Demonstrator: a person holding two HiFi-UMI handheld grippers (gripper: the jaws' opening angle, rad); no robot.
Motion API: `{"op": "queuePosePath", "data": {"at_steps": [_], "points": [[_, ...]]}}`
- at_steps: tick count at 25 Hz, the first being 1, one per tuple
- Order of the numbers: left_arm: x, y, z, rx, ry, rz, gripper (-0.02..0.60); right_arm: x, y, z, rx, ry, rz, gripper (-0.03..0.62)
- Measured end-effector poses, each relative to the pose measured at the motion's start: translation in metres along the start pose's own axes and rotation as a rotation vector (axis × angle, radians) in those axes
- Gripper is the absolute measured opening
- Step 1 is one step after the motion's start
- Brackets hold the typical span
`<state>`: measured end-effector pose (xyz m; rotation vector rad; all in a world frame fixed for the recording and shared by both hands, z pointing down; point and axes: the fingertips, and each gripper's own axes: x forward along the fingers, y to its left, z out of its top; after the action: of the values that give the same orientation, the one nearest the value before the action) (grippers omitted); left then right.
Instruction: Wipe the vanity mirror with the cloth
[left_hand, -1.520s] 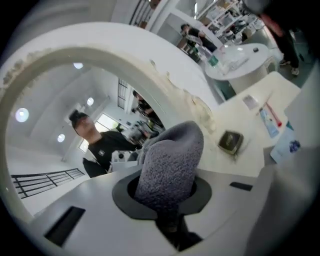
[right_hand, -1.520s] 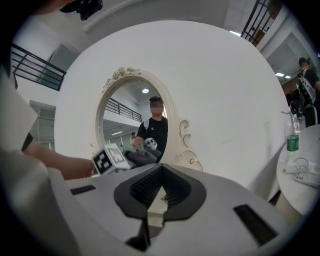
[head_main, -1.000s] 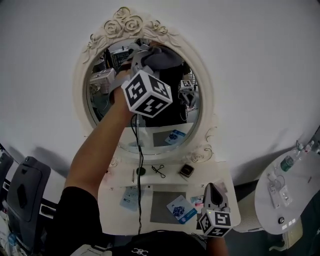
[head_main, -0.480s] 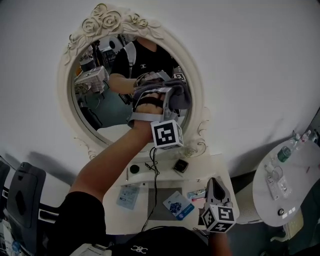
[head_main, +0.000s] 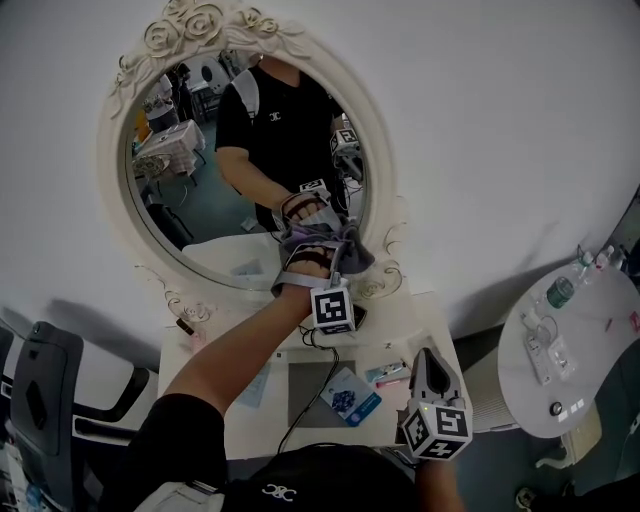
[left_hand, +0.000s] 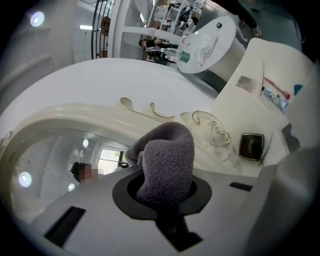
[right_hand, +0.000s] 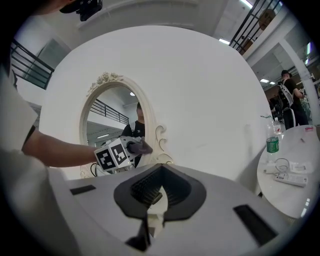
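The oval vanity mirror (head_main: 200, 180) in its cream carved frame (head_main: 385, 215) hangs on the white wall. My left gripper (head_main: 322, 265) is shut on a grey-purple cloth (head_main: 338, 250) and presses it against the glass at the lower right, close to the frame. In the left gripper view the cloth (left_hand: 167, 160) bulges out between the jaws, with the frame (left_hand: 100, 115) just beyond it. My right gripper (head_main: 425, 368) hangs low over the vanity top, shut and holding nothing. The right gripper view shows the mirror (right_hand: 107, 115) and the cloth (right_hand: 140, 147) ahead.
The white vanity top (head_main: 400, 335) carries a blue card (head_main: 350, 397), a small black case (left_hand: 251, 146) and other small items. A round white side table (head_main: 575, 365) with a bottle (head_main: 558, 292) stands at the right. A dark chair (head_main: 40, 390) is at the left.
My left gripper has carried the cloth down the glass, from near the mirror's top to its lower right edge. The right gripper has stayed in place.
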<state>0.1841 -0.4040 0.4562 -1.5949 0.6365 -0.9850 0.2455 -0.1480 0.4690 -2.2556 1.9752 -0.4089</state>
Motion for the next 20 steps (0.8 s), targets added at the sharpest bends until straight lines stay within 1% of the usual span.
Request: {"op": "queuePosePath", "data": {"at_steps": [3, 5, 7, 8, 9, 10, 12, 15, 17, 18, 19, 20], "points": [[0.003, -0.039, -0.031, -0.087, 0.078, -0.11, 0.054, -0.005, 0.003, -0.002, 0.0, -0.001, 0.005, 0.011], [-0.001, -0.069, -0.06, -0.177, 0.132, -0.177, 0.054, -0.007, 0.007, -0.005, 0.001, 0.007, 0.017, 0.011], [-0.01, -0.089, -0.086, -0.328, 0.169, -0.231, 0.054, -0.007, 0.012, -0.007, -0.002, 0.015, 0.032, 0.011], [-0.018, -0.093, -0.095, -0.423, 0.175, -0.241, 0.054, -0.007, 0.015, -0.008, -0.004, 0.018, 0.04, 0.011], [-0.027, -0.091, -0.1, -0.523, 0.168, -0.233, 0.054, -0.006, 0.018, -0.008, -0.006, 0.022, 0.05, 0.011], [-0.038, -0.083, -0.103, -0.625, 0.146, -0.211, 0.054, -0.005, 0.021, -0.009, -0.008, 0.027, 0.06, 0.011], [-0.064, -0.06, -0.101, -0.834, 0.072, -0.154, 0.054, 0.0, 0.03, -0.012, -0.008, 0.036, 0.086, 0.011], [-0.111, -0.023, -0.091, -1.129, -0.081, -0.084, 0.055, 0.008, 0.047, -0.014, 0.013, 0.033, 0.136, 0.011], [-0.148, -0.004, -0.083, -1.295, -0.191, -0.048, 0.055, 0.012, 0.06, -0.012, 0.031, 0.012, 0.177, 0.011], [-0.167, 0.001, -0.082, -1.373, -0.231, -0.029, 0.055, 0.015, 0.068, -0.012, 0.031, 0.001, 0.199, 0.011], [-0.183, 0.002, -0.083, -1.447, -0.251, -0.013, 0.055, 0.018, 0.076, -0.012, 0.02, -0.005, 0.219, 0.011], [-0.197, -0.003, -0.085, -1.512, -0.252, -0.004, 0.055, 0.021, 0.084, -0.013, -0.003, -0.005, 0.236, 0.011]]}}
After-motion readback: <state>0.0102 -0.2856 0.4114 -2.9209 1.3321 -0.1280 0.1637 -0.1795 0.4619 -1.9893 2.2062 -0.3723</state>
